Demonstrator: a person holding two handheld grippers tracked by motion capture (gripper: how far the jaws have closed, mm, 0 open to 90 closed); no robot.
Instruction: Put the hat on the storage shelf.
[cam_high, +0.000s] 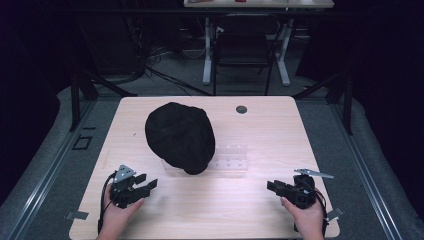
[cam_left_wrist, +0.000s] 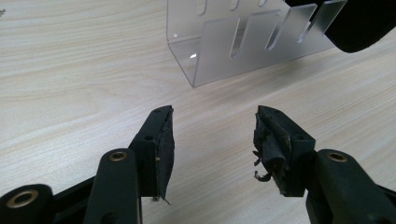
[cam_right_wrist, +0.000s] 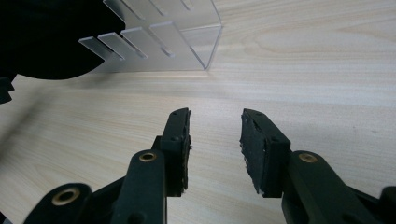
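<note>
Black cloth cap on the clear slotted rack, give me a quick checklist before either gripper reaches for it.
1. Left gripper open, nothing between its jaws: ok.
2. Right gripper open, nothing between its jaws: ok.
3. Black cloth cap draped over the clear slotted acrylic rack: ok.
4. Bare light wooden table between grippers and cap: ok.
5. Cap caught in a slot: cannot tell.
6. Rack fixed to the table: cannot tell.

Your left hand (cam_high: 119, 210) enters from bottom edge, wrapped round left gripper (cam_high: 150, 184) low at near left of table, jaws pointing right and slightly away from you. Jaws apart, nothing between pads (cam_left_wrist: 166, 148). Your right hand (cam_high: 305, 216) grips right gripper (cam_high: 270, 186) at near right, jaws pointing left toward other gripper. Jaws parted, gap bare. Both grippers well apart.
</note>
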